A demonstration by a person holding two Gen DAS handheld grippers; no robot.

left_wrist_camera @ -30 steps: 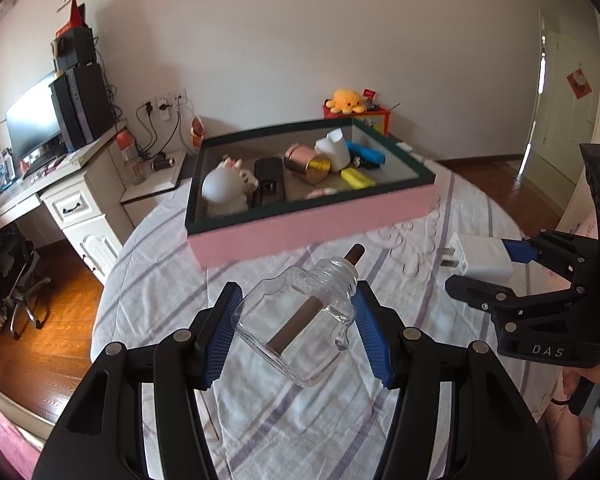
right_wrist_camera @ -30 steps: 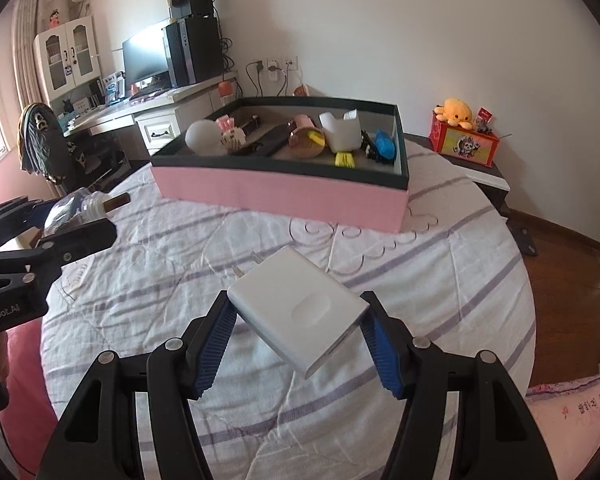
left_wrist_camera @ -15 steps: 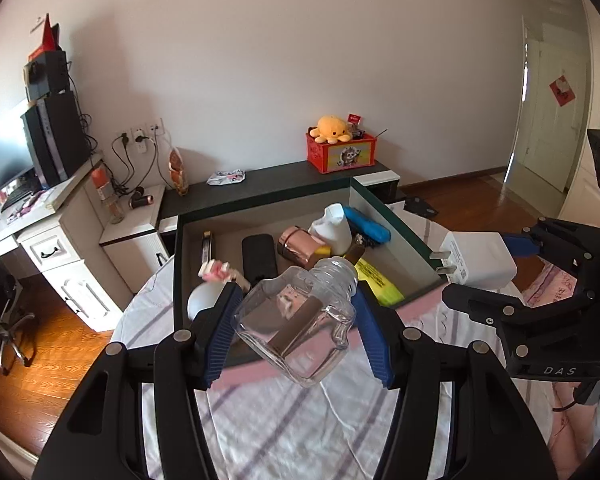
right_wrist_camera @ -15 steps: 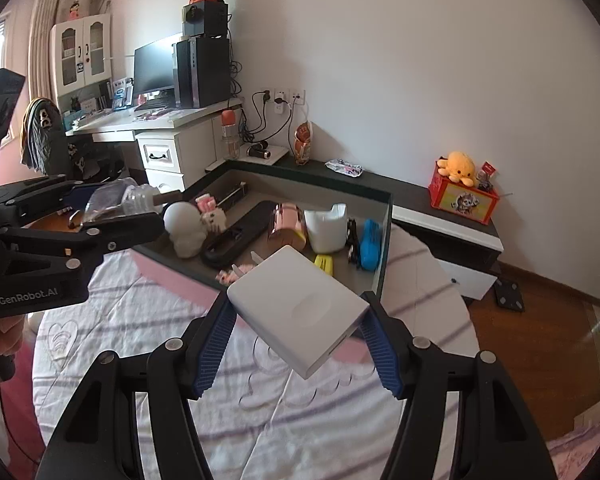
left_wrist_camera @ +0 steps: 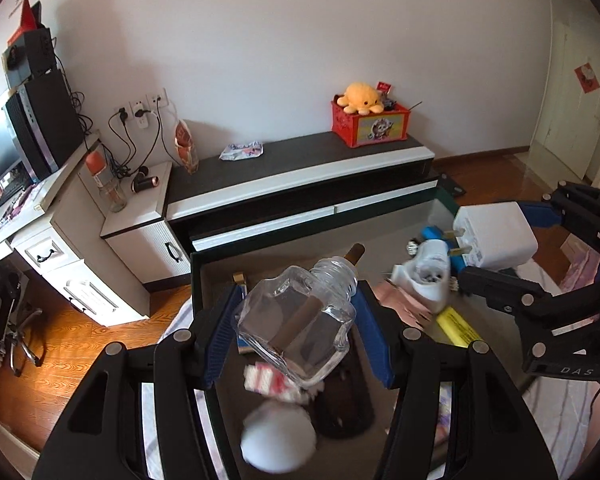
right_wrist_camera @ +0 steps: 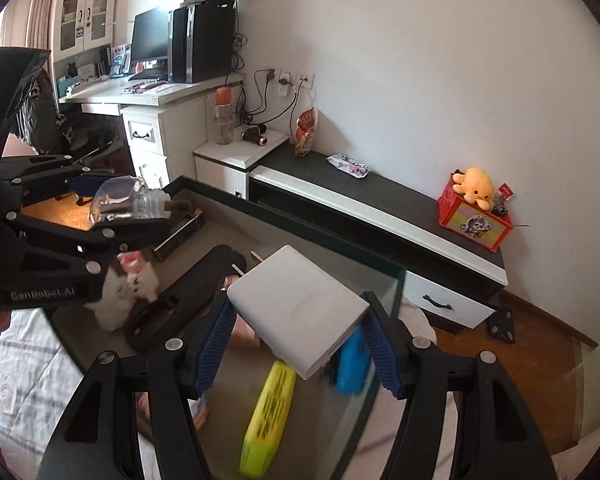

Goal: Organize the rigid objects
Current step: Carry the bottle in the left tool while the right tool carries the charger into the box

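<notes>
Above box (left_wrist_camera: pixel 204 276): bottle (left_wrist_camera: pixel 296 320) between left tool (left_wrist_camera: pixel 296 332) pads (charger (right_wrist_camera: pixel 300 308) likewise, right).

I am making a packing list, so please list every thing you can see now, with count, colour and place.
glass bottle: 1, clear with brown stick, in left hand-held gripper
power adapter: 1, white, in right hand-held gripper
storage box: 1, dark green rim, below both grippers
highlighter: 1, yellow, in box
blue item: 1, in box, blurred
black case: 1, in box
plush octopus: 1, orange, on red crate
red crate: 1, on low cabinet
low cabinet: 1, black and white, by wall
computer tower: 1, black, on desk
left hand-held gripper: 1, black, blue pads
right hand-held gripper: 1, black, blue pads
</notes>
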